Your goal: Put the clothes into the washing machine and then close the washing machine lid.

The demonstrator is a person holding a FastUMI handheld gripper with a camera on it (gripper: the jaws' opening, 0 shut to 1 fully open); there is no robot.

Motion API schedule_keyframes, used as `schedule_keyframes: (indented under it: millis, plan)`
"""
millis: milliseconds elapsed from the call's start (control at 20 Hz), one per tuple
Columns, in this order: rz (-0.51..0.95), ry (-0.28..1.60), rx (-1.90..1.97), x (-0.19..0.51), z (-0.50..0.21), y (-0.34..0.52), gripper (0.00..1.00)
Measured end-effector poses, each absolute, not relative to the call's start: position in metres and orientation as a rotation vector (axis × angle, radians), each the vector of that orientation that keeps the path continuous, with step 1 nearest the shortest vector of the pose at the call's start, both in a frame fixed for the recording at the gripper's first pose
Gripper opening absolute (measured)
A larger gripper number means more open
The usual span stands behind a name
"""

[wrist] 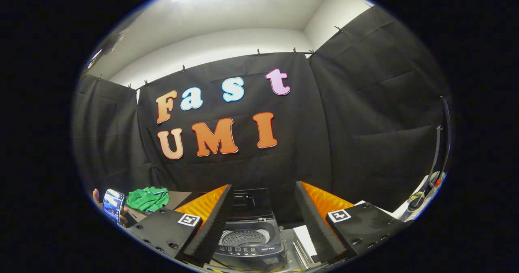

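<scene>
Behind everything, black cloth wall [357,115] hung in panels from small clips, with pale room wall and ceiling [243,17] above it. Below and between the fingers, a small dark top-loading washing machine [249,244] — lid [248,204] raised and leaning back toward the cloth, perforated drum [244,237] open to view and showing no clothing inside, control strip along the near rim. Resting on a light surface [304,240] that runs under the right finger. Gripper [263,202] held wide, fingers [211,220] well apart with nothing between them, hovering above and short of the machine's opening, touching nothing. Off beyond the left finger, well apart from the machine, crumpled green clothes [148,199] with a pale trim at the collar, lying on a darker tabletop [178,198] — outside the drum, clear of the gripper. Just beside that garment on its outer side, a hand [97,198] holding up a phone [112,205], screen lit, contents too small to make out. Far off past the right finger, dark cables [444,143] arching down to a small cluster of gear [423,192] with a red spot, too small and warped to tell apart.
</scene>
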State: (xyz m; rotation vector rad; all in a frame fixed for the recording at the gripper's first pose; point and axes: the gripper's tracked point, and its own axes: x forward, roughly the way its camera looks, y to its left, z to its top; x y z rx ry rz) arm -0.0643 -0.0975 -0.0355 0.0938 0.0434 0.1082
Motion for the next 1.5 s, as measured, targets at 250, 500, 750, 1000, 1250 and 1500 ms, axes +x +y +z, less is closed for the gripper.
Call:
schedule_keyframes:
  millis: [250,500,750,1000,1250,1500]
  plan:
    - [0.159,0.039,0.133,-0.057,-0.034,-0.051,0.98]
    - [0.319,0.033,0.286,-0.061,-0.025,0.046,0.98]
    - [0.437,0.114,0.24,-0.047,-0.045,0.167,0.98]
    - [0.604,0.191,0.197,-0.035,-0.058,0.324,0.98]
    - [0.709,0.224,0.153,-0.01,-0.077,0.46,0.98]
    - [0.666,0.312,0.08,0.021,-0.132,0.54,0.99]
